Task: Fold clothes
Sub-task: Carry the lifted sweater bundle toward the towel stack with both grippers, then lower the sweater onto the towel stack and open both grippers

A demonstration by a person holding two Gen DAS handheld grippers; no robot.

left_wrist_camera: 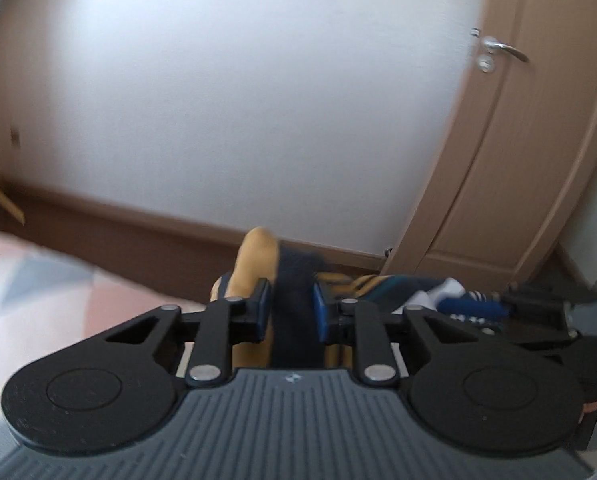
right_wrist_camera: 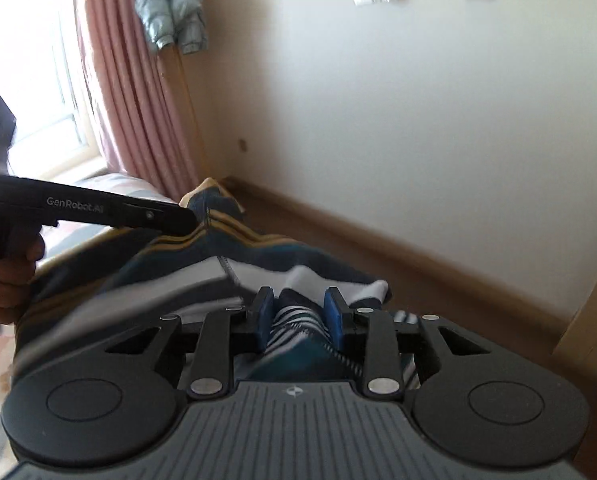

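the left gripper (left_wrist_camera: 291,307) is shown pinching a dark blue and mustard fold of the garment (left_wrist_camera: 294,280), its blue pads (left_wrist_camera: 321,312) pressed against the cloth from both sides. the right gripper (right_wrist_camera: 298,316) is shown clamped on a blue-and-white striped part of the same garment (right_wrist_camera: 258,256), which is gathered between its pads (right_wrist_camera: 332,316). the garment is held raised and stretched between the two grippers, above a bed (left_wrist_camera: 38,280) covered in pink and grey. in the right wrist view, the left gripper (right_wrist_camera: 98,210) is seen at the far end of the cloth, gripped by a hand (right_wrist_camera: 6,276). a white wall (left_wrist_camera: 238,100), a brown skirting (left_wrist_camera: 138,224), a door (left_wrist_camera: 518,140), a pink curtain (right_wrist_camera: 130,100) and a hung jacket (right_wrist_camera: 172,6) are visible behind.
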